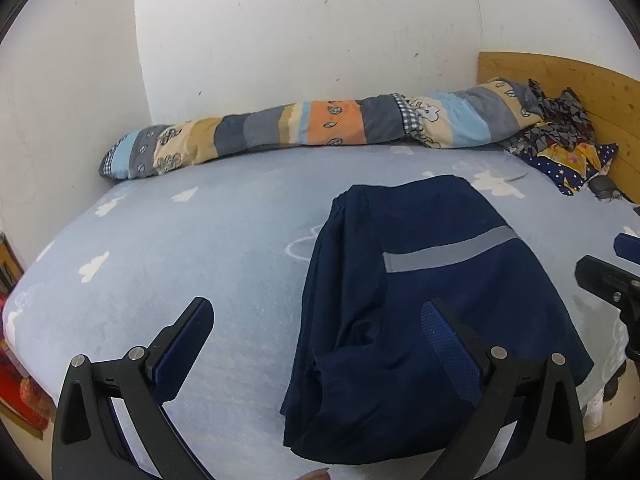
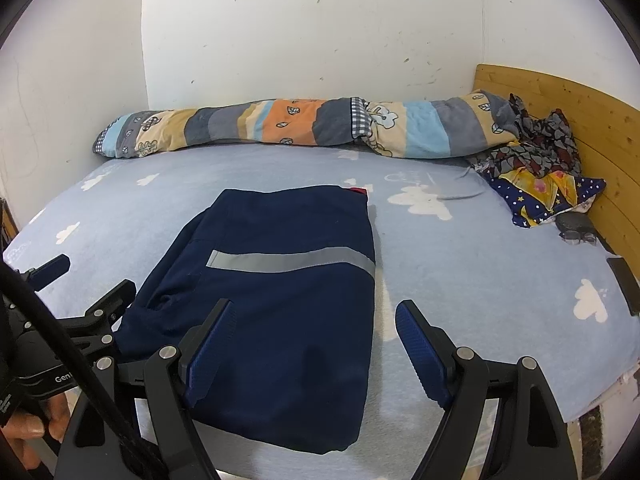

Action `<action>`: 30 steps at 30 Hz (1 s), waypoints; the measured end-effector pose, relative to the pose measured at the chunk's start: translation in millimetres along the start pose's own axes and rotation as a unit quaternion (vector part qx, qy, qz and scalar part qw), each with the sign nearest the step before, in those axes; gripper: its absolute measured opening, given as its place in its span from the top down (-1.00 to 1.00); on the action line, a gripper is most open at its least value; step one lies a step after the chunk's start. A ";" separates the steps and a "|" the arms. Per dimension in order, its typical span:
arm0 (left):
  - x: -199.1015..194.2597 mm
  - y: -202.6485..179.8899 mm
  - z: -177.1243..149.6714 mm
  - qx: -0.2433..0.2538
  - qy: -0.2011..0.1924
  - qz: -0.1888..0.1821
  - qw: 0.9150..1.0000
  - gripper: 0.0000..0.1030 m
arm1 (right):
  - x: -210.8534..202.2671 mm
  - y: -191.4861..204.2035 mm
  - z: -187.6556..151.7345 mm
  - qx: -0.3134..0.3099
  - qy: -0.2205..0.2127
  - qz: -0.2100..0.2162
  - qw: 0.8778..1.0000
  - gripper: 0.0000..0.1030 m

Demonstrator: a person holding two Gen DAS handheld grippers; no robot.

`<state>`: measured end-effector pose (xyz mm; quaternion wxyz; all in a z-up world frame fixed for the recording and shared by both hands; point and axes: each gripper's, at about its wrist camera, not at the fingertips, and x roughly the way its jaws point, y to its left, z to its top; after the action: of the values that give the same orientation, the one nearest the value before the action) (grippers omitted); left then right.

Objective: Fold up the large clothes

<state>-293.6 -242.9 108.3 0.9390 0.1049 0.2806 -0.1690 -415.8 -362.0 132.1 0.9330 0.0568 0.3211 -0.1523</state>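
**Soft cloth, matt plastic, bare wood**

The folded navy garment point(image 2: 280, 312) is matt woven cloth, crossed by a smoother grey band point(image 2: 292, 262) with a slight sheen. The bed sheet point(image 2: 460, 280) looks fuzzy, like fleece. The rolled quilt point(image 2: 304, 126) is soft plush. The headboard point(image 2: 600, 140) is knotty, unpainted wood. The right tongs point(image 2: 312, 344) are matt black plastic with ribbed blue pads point(image 2: 420, 352) and shiny metal pins.
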 end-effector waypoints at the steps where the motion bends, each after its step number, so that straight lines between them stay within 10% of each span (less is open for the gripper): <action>1: -1.5 -1.5 0.7 0.003 -0.003 0.007 1.000 -1.00 | 0.1 -0.4 0.3 0.002 0.000 -0.001 1.000 -0.66; 30: 8.8 -0.5 8.4 0.014 0.028 0.049 0.998 -1.00 | 1.2 -4.5 -1.0 0.006 0.005 -0.003 1.000 -0.66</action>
<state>-282.8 -248.1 110.2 0.9362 0.1363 0.2994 -0.1241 -417.0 -366.4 130.5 0.9306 0.0626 0.3249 -0.1568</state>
